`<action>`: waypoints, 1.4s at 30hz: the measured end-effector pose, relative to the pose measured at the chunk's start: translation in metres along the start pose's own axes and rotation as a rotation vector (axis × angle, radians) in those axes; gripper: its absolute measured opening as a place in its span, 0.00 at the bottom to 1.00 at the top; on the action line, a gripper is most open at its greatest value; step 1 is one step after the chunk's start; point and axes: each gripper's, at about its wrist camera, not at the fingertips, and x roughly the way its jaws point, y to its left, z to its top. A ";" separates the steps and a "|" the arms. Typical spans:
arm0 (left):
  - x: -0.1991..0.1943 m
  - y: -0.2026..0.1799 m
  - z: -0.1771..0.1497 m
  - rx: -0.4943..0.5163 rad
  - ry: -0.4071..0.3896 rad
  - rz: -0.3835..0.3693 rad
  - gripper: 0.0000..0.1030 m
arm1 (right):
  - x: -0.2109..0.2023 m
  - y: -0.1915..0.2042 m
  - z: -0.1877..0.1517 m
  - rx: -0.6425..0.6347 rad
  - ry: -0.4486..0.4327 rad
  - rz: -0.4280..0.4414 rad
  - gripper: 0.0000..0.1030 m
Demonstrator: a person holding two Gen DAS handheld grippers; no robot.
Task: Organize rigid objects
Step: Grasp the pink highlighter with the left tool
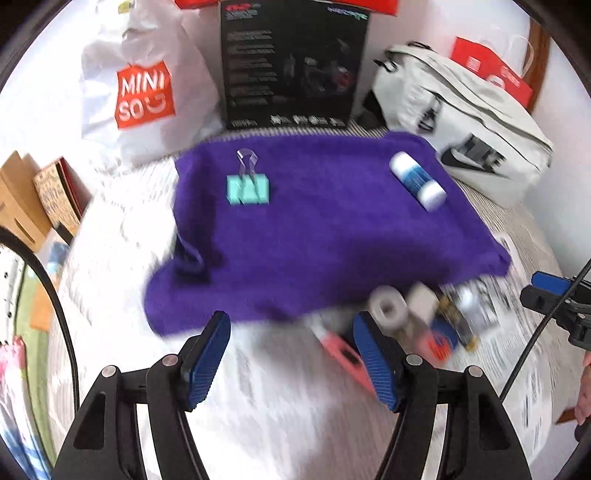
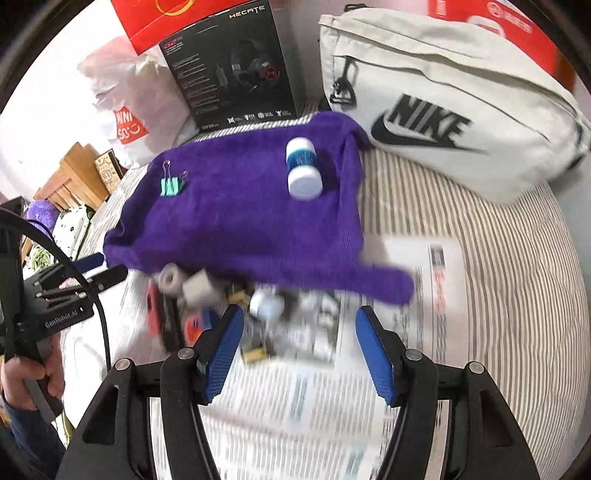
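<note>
Motion-blurred beyond telling: the pile of small items (image 1: 424, 317) just below the purple cloth's (image 1: 314, 229) near edge, a tape roll (image 1: 388, 308) barely legible. Partly hidden behind the left gripper's right pad: a pink thing (image 1: 340, 350). Smeared, unreadable: print on the paper sheet (image 2: 436, 280). Cut off at top: red bag (image 2: 517, 22).

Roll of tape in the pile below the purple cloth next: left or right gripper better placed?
Left, probably. The tape roll sits just ahead of the left gripper, by its right finger; from the right gripper it lies further left. Both open, empty.
</note>
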 end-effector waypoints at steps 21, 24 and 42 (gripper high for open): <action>0.019 -0.026 -0.044 0.044 0.119 0.076 0.68 | -0.013 0.009 -0.072 0.077 0.020 0.094 0.61; 0.020 -0.021 -0.045 0.040 0.117 0.085 0.68 | -0.012 0.007 -0.074 0.081 0.020 0.102 0.61; 0.021 -0.034 -0.039 0.073 0.051 0.001 0.14 | 0.012 -0.004 -0.074 0.098 0.051 0.075 0.61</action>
